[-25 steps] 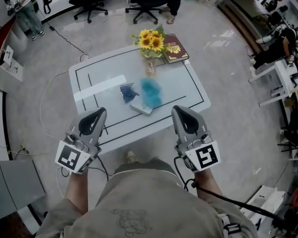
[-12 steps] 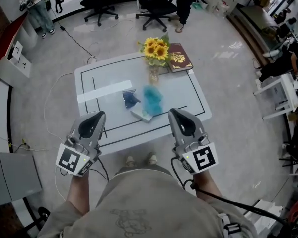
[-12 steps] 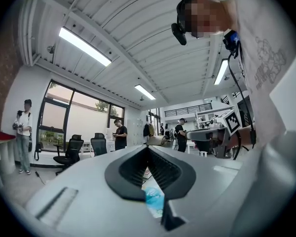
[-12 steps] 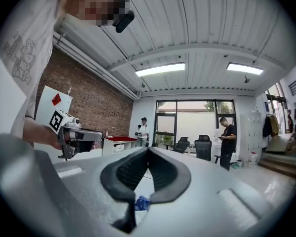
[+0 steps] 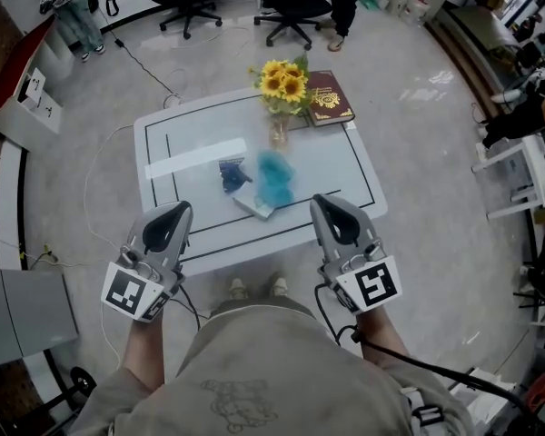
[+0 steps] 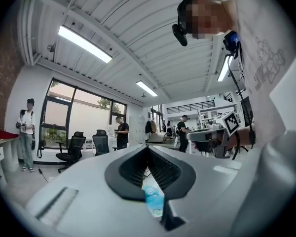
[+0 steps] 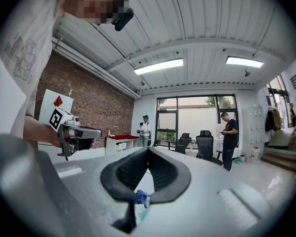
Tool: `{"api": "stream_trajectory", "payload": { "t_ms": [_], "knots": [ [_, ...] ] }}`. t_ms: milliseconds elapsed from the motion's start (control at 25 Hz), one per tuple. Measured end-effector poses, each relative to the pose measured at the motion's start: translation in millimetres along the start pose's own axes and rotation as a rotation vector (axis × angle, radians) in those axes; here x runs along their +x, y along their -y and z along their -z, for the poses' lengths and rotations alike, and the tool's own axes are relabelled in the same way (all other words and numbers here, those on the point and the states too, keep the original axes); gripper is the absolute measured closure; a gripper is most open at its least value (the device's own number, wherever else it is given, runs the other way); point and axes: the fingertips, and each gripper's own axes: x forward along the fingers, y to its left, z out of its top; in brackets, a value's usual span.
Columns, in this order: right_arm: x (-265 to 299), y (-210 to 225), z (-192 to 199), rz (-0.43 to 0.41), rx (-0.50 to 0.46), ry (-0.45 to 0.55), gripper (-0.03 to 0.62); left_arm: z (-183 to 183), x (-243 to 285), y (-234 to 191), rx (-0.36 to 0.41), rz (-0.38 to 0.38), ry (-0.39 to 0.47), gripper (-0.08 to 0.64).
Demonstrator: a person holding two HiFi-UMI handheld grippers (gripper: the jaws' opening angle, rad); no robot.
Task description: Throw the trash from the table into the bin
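Note:
On the white table (image 5: 345, 166) lie a crumpled light blue piece of trash (image 5: 274, 176) and a smaller dark blue piece (image 5: 233, 174) beside it. A flat white item (image 5: 253, 207) lies just in front of them. My left gripper (image 5: 177, 205) and right gripper (image 5: 325, 200) hover at the table's near edge, short of the trash, both shut and empty. The left gripper (image 6: 148, 147) has the light blue trash (image 6: 153, 200) showing under its shut jaws. Under the right gripper (image 7: 148, 148) shows the dark blue piece (image 7: 140, 198). No bin is in view.
A vase of sunflowers (image 5: 280, 84) and a dark red book (image 5: 330, 98) stand at the table's far edge. Black office chairs (image 5: 291, 3) and standing people are beyond. Cables (image 5: 95, 180) run over the floor left of the table. A white desk (image 5: 518, 166) is at the right.
The person has brought a second foot up to the table's near edge. Both grippers have shifted slightly with the body and stay shut. The trash has not moved.

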Motion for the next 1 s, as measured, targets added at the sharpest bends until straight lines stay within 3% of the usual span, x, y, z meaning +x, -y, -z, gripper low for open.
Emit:
{"api": "stream_trajectory", "payload": {
  "t_ms": [440,640,1000],
  "knots": [
    [10,29,9,-0.004,0.018,-0.032,0.591,8,21,5,0.005,0.005,-0.024,0.569],
    [31,36,25,-0.042,0.007,-0.11,0.586,28,34,0,-0.012,0.011,-0.06,0.569],
    [75,46,80,-0.099,-0.05,-0.289,0.501,75,64,-8,-0.088,0.047,-0.136,0.569]
  ]
}}
